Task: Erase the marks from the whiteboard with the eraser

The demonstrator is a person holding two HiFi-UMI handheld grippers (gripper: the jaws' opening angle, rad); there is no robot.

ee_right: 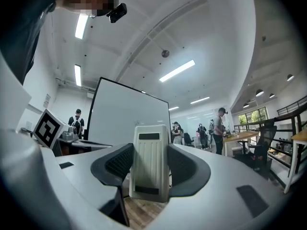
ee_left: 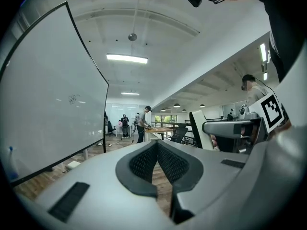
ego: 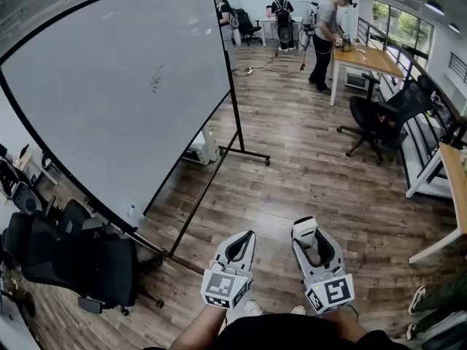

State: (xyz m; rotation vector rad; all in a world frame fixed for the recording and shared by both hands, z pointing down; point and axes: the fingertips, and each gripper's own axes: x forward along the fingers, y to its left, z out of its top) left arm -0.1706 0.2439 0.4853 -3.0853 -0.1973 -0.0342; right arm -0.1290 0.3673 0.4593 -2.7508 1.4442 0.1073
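Observation:
A large whiteboard [ego: 109, 100] on a black wheeled stand fills the left of the head view, with a small dark scribble [ego: 156, 80] near its middle. The scribble [ee_left: 73, 98] also shows in the left gripper view. My right gripper [ego: 305, 232] is shut on a white ribbed eraser [ee_right: 150, 162], which stands upright between the pads. The eraser's top [ego: 304, 229] pokes out in the head view. My left gripper [ego: 243, 240] is shut with nothing in it, its pads meeting at the tips [ee_left: 157, 143]. Both grippers hang low, well short of the board.
Black office chairs [ego: 80, 257] crowd the lower left beside the board's stand. A wooden desk [ego: 368, 58] and another chair [ego: 379, 119] sit to the right. Several people stand at the far end of the room. Wooden floor [ego: 292, 173] lies ahead.

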